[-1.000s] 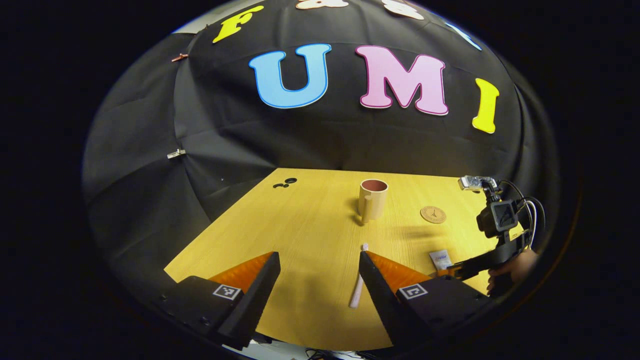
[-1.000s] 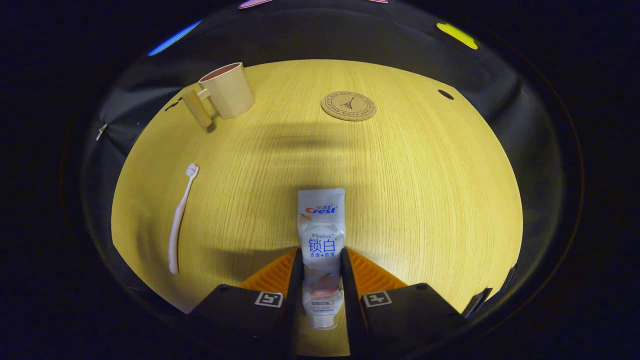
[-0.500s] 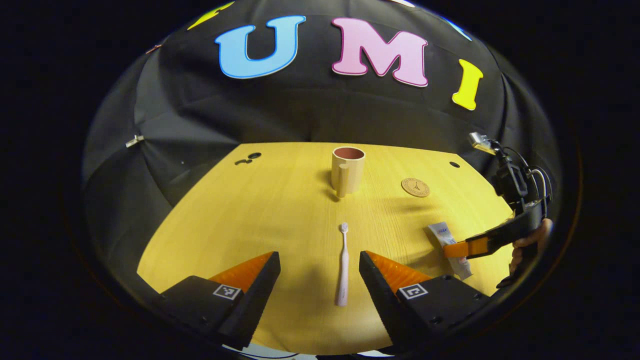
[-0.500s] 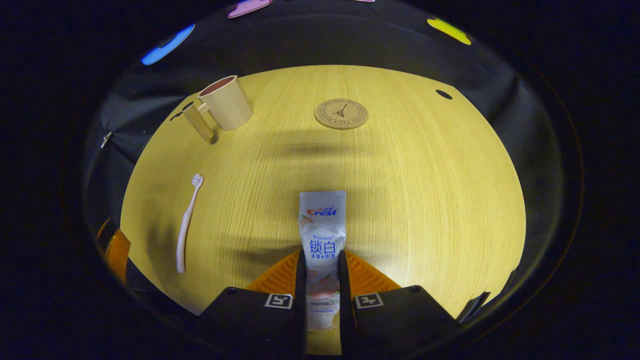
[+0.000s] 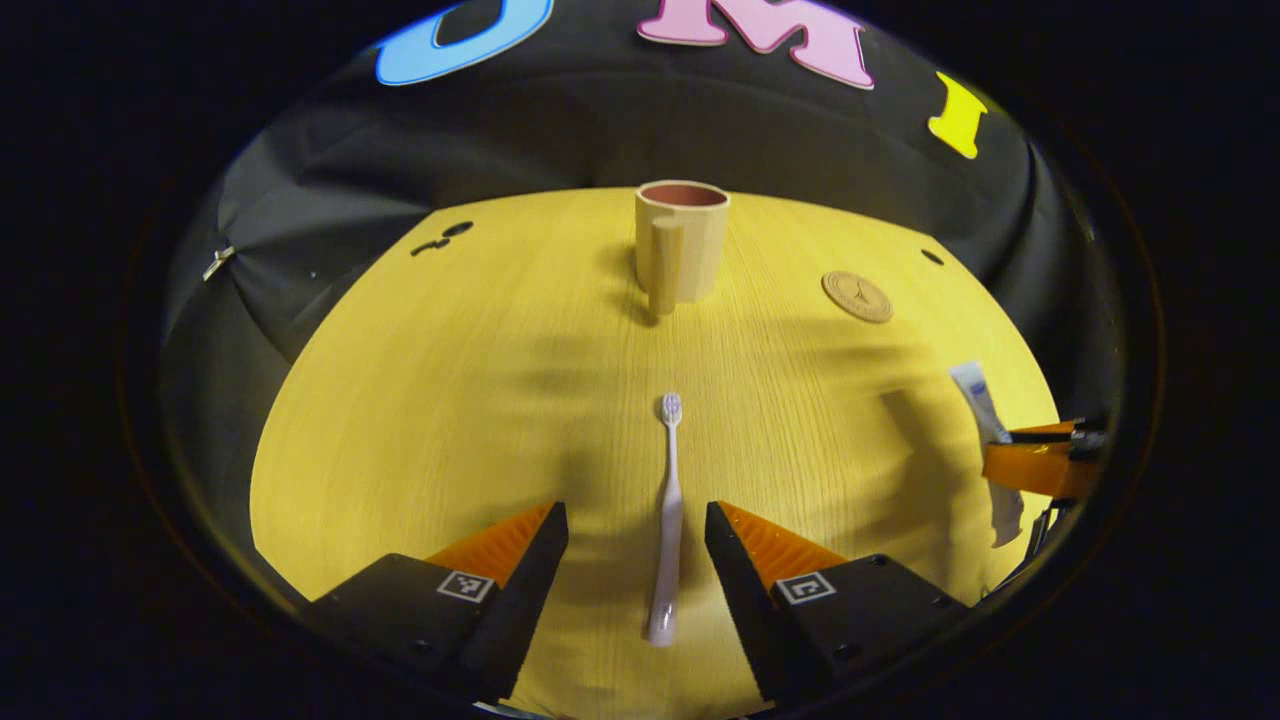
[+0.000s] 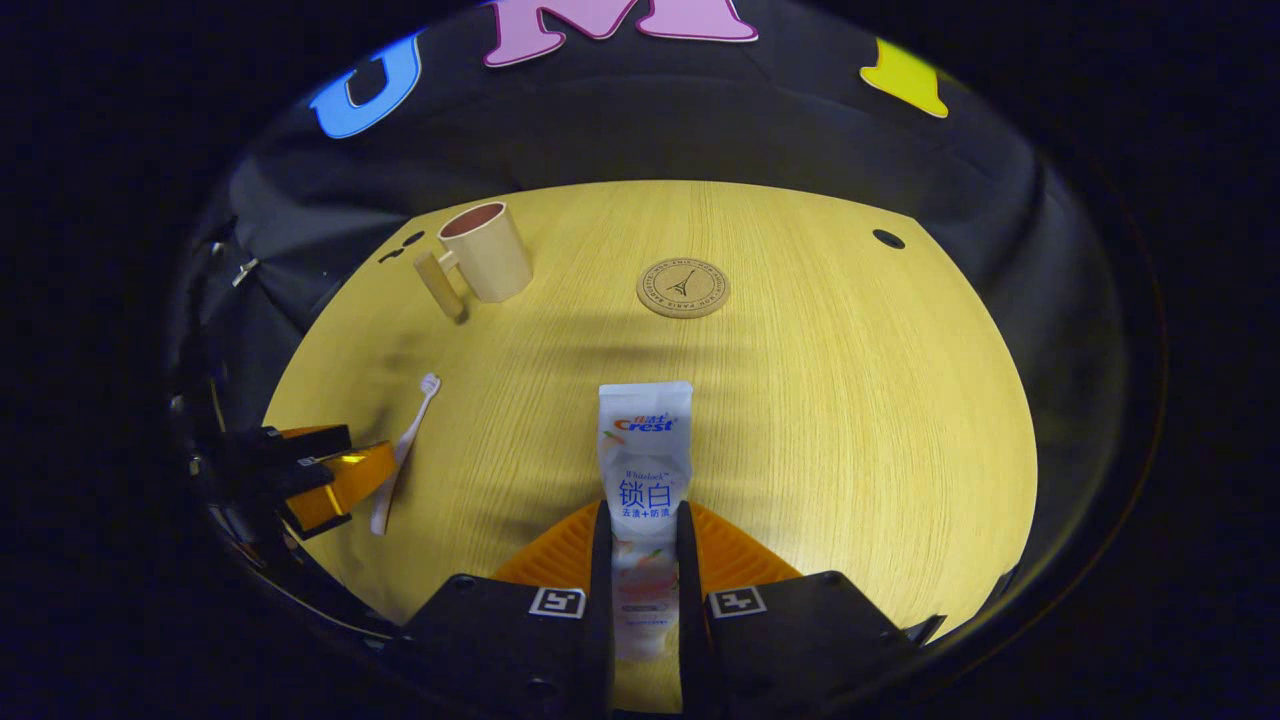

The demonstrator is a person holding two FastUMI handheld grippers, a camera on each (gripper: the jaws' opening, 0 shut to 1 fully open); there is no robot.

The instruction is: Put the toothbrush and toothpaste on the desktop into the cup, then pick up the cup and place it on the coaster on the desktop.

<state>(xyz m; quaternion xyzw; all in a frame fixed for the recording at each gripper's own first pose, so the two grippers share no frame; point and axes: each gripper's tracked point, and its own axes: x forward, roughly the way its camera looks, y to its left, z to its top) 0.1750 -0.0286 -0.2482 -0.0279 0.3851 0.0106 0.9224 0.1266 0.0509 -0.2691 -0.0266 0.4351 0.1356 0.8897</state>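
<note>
Your left gripper (image 5: 637, 520) sits low over the desk (image 5: 450, 400), fingers spread, straddling the brush (image 5: 667, 520) without touching it; the brush lies flat, bristles toward the cup (image 5: 680, 240). Your right gripper (image 6: 643, 520) is clenched on the paste (image 6: 645, 450), tube pointing past the cup's right side at the coaster (image 6: 683, 288). The cup stands upright left of the coaster.
</note>
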